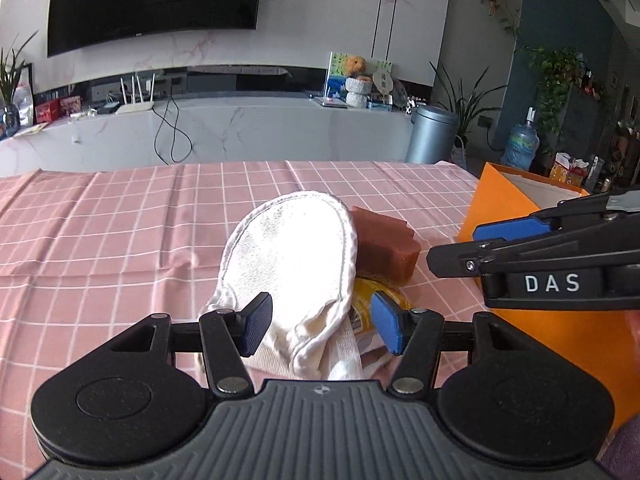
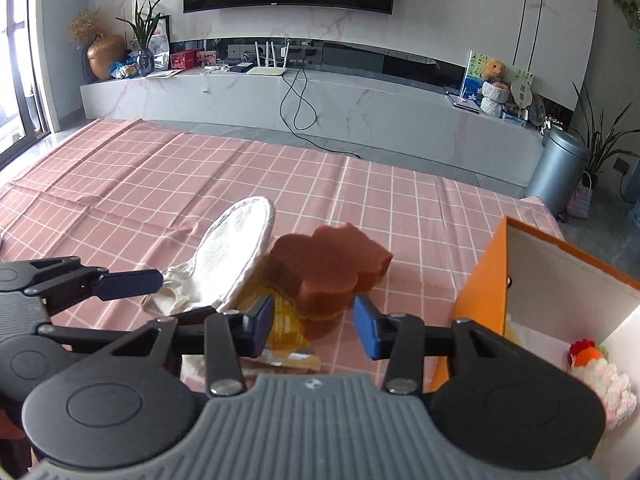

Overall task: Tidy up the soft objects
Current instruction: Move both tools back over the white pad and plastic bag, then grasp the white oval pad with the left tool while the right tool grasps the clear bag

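Pink checked tablecloth [image 1: 120, 240], white bath mitt [image 1: 288, 256] between the parted pads of the left gripper [image 1: 322, 320], brown sponge [image 2: 328, 268] ahead of the right gripper [image 2: 314, 322], jaws apart, orange box [image 2: 484, 280] beside.

left gripper [image 1: 322, 322] jaws apart, right gripper [image 2: 314, 330] likewise

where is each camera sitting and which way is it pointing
Left wrist: sits on the left gripper, looking forward and down over the white mitt toward the TV wall; its own two fingers show, and the right gripper enters from the right.
Right wrist: sits on the right gripper, looking forward and down at the brown sponge, with the orange box on the right; its own fingers show, and the left gripper enters from the left.
Shared: mitt, sponge, box, pink checked cloth, TV wall.
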The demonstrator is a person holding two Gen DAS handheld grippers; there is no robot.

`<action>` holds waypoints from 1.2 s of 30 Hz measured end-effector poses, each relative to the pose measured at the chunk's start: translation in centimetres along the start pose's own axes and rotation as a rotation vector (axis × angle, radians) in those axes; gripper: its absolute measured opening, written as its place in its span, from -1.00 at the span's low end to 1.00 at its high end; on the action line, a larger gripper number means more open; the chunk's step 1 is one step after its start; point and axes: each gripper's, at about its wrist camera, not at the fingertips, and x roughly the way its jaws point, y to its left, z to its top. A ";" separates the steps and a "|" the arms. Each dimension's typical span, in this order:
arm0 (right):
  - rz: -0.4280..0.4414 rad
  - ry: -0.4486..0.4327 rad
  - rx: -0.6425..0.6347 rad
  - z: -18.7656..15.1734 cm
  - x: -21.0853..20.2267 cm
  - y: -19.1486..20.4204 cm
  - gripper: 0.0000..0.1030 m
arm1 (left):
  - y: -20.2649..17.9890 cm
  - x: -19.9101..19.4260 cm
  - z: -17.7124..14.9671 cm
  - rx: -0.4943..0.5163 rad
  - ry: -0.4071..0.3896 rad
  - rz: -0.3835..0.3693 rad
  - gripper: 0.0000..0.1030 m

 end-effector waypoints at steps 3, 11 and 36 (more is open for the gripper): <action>-0.007 0.003 0.009 0.5 0.7 -0.3 -0.14 | -0.1 1.3 0.4 0.002 0.012 -0.012 0.30; -0.008 -0.013 0.026 0.9 1.1 -0.7 -0.15 | -0.8 2.9 1.3 0.017 0.025 -0.022 -0.53; 0.104 -0.027 -0.007 -0.2 -0.4 3.0 -0.13 | 4.5 -6.8 2.3 -0.075 0.009 0.174 -0.92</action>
